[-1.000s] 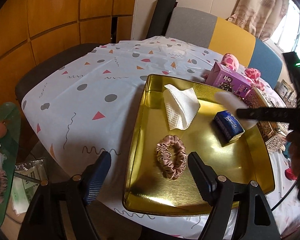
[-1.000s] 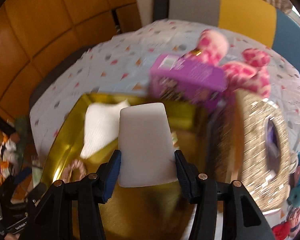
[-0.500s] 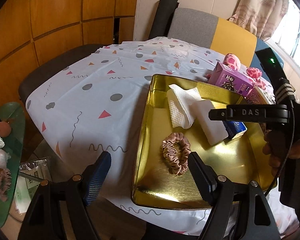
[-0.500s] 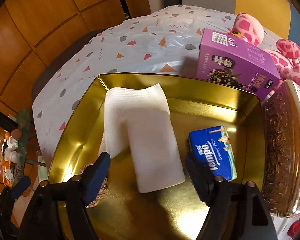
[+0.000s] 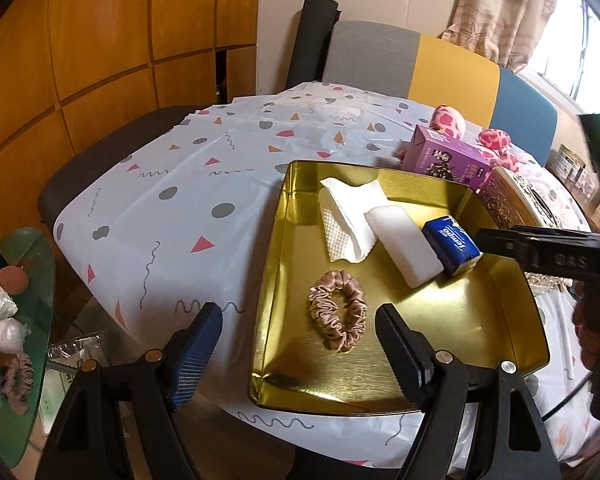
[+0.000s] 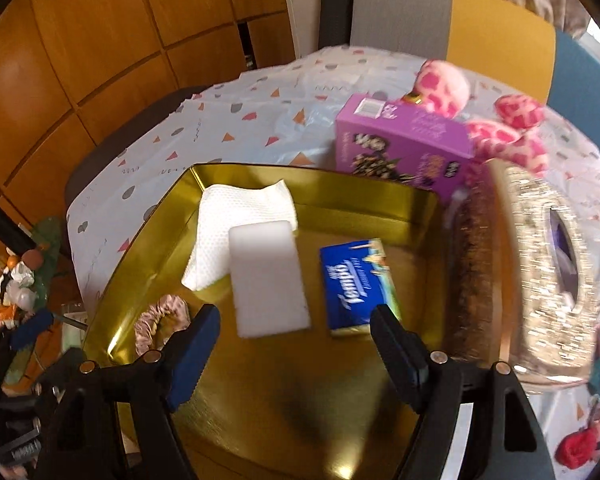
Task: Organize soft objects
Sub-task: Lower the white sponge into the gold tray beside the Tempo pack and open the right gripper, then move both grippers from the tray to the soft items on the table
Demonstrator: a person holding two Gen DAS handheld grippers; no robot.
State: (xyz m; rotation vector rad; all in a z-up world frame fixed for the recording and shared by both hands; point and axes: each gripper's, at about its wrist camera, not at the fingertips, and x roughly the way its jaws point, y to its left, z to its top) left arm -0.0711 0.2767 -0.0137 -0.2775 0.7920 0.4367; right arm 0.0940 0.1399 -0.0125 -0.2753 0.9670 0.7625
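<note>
Four soft items in tray: napkin, sponge, tissue pack and scrunchie all lay inside the gold tray [image 6: 380, 196], on the patterned tablecloth [image 5: 188, 184].
Ornate tissue box [image 6: 548, 280]: stood just beside the tray's right wall, blurred in the right wrist view.
Purple carton [image 6: 404, 140]: sat against the tray's far right corner, with the pink spotted plush [image 6: 512, 132] behind it, outside the tray.
White napkin [image 6: 236, 216]: lay in the far left corner, partly under the sponge.
White sponge [image 6: 266, 276]: lay flat mid-tray, long axis running away from the right gripper, touching the napkin, just apart from the tissue pack.
Blue tissue pack [image 6: 358, 284]: lay parallel to the sponge, on its right.
Pink scrunchie [image 5: 338, 314]: lay nearest the left gripper, between its fingers in that view.
Right gripper [image 6: 296, 344]: jaws had just been opening; they stood apart and empty, the sponge free ahead of them.
Left gripper [image 5: 300, 340]: jaws apart, holding nothing, hovering over the tray's near left edge.
Judgement: the plush looked the likeliest soft thing left; it lay beyond the carton, nearer the right hand.
</note>
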